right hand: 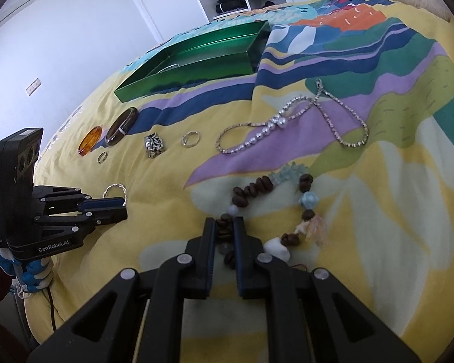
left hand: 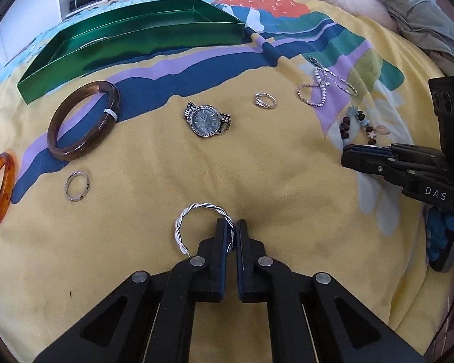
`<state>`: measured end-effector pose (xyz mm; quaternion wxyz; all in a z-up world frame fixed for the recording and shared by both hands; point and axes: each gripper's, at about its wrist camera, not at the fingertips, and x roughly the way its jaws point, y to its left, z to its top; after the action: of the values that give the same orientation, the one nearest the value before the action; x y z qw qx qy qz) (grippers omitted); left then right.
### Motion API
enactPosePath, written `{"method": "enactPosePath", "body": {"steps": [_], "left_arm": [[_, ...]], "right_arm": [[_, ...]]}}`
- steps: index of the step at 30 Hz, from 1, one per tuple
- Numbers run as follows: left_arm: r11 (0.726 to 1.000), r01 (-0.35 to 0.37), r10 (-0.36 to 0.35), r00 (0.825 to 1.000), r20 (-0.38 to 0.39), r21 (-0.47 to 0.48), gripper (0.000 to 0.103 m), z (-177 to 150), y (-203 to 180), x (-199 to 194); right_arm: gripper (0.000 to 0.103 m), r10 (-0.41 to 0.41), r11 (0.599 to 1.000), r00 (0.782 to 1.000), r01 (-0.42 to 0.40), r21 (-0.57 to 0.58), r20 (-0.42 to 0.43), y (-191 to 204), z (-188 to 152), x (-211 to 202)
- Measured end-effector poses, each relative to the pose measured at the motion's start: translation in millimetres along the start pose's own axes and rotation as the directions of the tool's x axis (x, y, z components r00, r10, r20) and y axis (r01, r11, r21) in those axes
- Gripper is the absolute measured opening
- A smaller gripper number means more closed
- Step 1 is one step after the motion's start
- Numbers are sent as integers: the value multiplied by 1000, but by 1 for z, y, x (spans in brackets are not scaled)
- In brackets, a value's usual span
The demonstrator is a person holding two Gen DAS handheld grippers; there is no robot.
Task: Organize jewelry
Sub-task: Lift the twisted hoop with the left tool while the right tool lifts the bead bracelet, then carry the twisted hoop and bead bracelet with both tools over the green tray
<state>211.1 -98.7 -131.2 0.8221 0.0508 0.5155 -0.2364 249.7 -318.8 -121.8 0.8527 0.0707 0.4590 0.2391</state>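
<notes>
My left gripper [left hand: 231, 223] is shut on the right side of a twisted silver bangle [left hand: 190, 211] that lies on the yellow bedspread; in the right wrist view the left gripper [right hand: 122, 207] is at the left with the bangle [right hand: 115, 188] at its tips. My right gripper [right hand: 225, 225] is shut on the brown beads of a beaded bracelet [right hand: 305, 181]. The rest of the loop lies on the cover. A green tray [left hand: 130, 57] stands at the far side with a silver arc inside.
Loose on the cover are a brown bangle [left hand: 81, 121], an orange bangle [left hand: 0, 187], a silver ring [left hand: 76, 186], a watch [left hand: 207, 119], an open ring [left hand: 265, 100] and a pearl chain [left hand: 320, 86]. A fur-trimmed coat [left hand: 408, 6] lies at the far right.
</notes>
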Motion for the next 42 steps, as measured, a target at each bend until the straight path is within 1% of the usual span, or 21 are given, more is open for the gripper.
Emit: {"method": "enactPosePath", "body": {"steps": [2,3,5,8,13,19,25,31,42], "left_arm": [[999,5,-5,1000,0,36,5,-4,-7,-3],[999,14,-15,1000,1,37,5,-5,-9,-4],[999,41,-41,999,9,19,5,-8,-8,-9],[996,86,-85,995,47,-23,5,-14,-7,-22],[992,118,-112,987,117,-48,5,-22,-12,-50],[989,131,-117,976,186,-66,5,-24,-15,-81],[984,152,-125,959,254,-92,5,-31,-16,-113],[983,153,-111,936,335,-101,5,-36,-15,-153],[980,167,-94,871,482,-111,5,-40,-11,-223]], "right_arm": [[11,11,1000,1000,-11,-2,-2,1,0,-2],[11,16,1000,1000,-16,-2,-3,2,-1,-3],[11,24,1000,1000,-24,0,-3,4,-4,-6],[10,55,998,998,-55,20,11,6,-9,-14],[10,82,996,996,-83,23,39,19,-17,-30],[10,118,992,987,-123,42,106,36,-21,-55],[10,127,990,978,-135,37,166,54,-22,-82],[10,124,991,967,-131,13,223,72,-21,-109],[10,118,993,942,-107,-50,316,113,-5,-160]]}}
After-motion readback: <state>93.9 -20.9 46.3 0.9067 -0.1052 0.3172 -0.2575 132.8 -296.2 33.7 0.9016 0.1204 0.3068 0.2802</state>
